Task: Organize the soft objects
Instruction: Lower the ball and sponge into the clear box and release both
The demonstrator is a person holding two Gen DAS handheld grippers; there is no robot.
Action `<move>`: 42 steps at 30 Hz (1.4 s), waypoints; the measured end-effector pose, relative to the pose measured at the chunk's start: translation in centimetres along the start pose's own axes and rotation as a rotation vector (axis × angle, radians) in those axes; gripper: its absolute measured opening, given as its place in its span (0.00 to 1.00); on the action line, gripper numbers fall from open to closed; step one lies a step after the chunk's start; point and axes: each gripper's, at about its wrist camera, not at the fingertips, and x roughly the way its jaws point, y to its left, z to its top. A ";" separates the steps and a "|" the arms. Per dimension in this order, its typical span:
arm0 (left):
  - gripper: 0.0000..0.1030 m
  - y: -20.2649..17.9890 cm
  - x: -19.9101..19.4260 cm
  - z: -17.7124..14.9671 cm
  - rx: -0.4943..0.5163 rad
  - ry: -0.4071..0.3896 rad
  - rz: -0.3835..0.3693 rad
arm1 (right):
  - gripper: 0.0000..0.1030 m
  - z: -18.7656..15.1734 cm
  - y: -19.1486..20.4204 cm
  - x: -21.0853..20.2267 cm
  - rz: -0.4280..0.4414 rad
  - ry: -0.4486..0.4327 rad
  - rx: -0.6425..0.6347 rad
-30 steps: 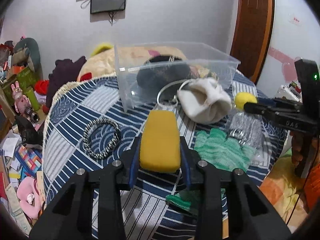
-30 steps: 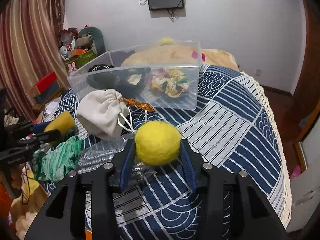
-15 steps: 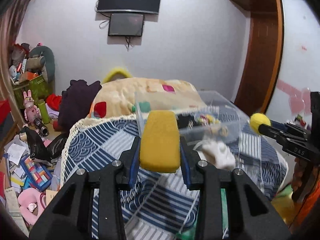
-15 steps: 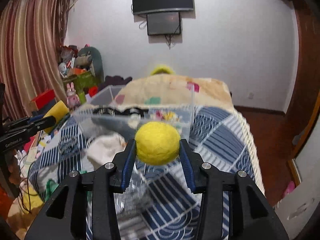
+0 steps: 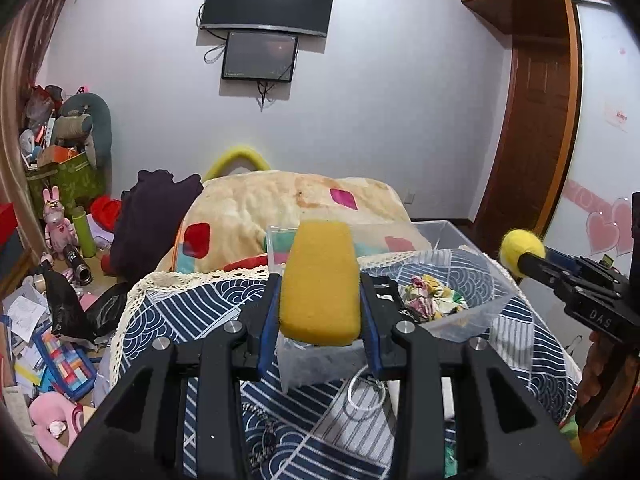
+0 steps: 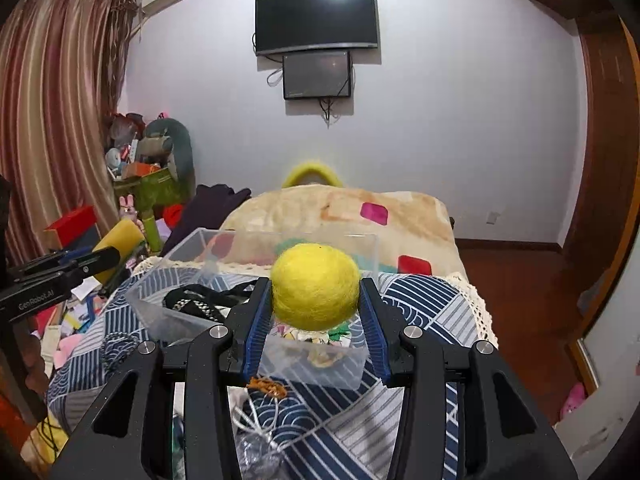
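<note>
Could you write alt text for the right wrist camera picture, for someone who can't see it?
The right gripper clamps a fuzzy yellow ball above a clear plastic bin on a blue patterned bedspread. At left, the left gripper holds a yellow sponge; two dark screens hang on the wall behind.

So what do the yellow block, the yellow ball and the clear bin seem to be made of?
Yellow block: likely foam sponge, with a matte, finely pitted face and rounded corners. Yellow ball: probably felted wool, given its fuzzy, dull surface and stray fibres at the outline. Clear bin: thin transparent plastic, glossy, its contents showing through the walls.
</note>
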 end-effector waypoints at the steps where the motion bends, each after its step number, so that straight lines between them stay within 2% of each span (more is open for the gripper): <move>1: 0.35 -0.1 0.6 0.0 0.008 0.010 0.025 | 0.39 0.0 0.0 0.5 0.000 0.009 0.001; 4: 0.35 -0.2 1.7 -0.4 0.018 0.030 0.053 | 0.39 -0.3 0.3 2.3 0.006 0.048 -0.001; 10: 0.35 -0.2 3.9 -1.0 0.012 0.087 0.042 | 0.39 -0.9 1.0 5.0 0.015 0.123 -0.026; 15: 0.35 -0.6 5.0 -1.1 0.025 0.098 0.061 | 0.39 -1.3 1.5 6.2 0.030 0.167 -0.038; 18: 0.45 -1.0 5.2 -1.1 0.037 0.111 0.038 | 0.40 -1.2 1.5 6.2 0.034 0.172 -0.036; 20: 0.53 -1.3 4.9 -1.2 0.040 0.117 0.022 | 0.44 -1.2 1.4 6.2 0.043 0.178 -0.034; 21: 0.53 -1.5 4.7 -1.3 0.046 0.114 0.026 | 0.46 -1.2 1.5 6.1 0.042 0.180 -0.036; 23: 0.54 -1.8 4.5 -1.3 0.066 0.105 0.038 | 0.58 -1.1 1.5 5.9 0.042 0.177 -0.040; 27: 0.54 -1.9 3.7 -1.3 0.083 0.107 0.032 | 0.61 -1.1 1.7 5.2 0.038 0.162 -0.063; 30: 0.57 -1.9 2.5 -1.3 0.088 0.098 0.031 | 0.66 -0.8 1.8 4.6 0.036 0.148 -0.069; 32: 0.64 -1.7 1.4 -1.1 0.072 0.077 0.030 | 0.71 -0.5 1.8 4.1 0.037 0.128 -0.070; 37: 0.73 -1.1 -1.6 -0.9 0.043 0.021 0.041 | 0.78 0.1 2.0 2.0 0.043 0.077 -0.070; 39: 0.77 -1.0 -2.7 -1.0 0.046 0.006 0.044 | 0.78 0.2 2.2 1.1 0.045 0.059 -0.071; 42: 0.88 -0.9 -4.3 -1.5 0.060 -0.007 0.049 | 0.79 0.2 2.4 -0.2 0.051 0.040 -0.072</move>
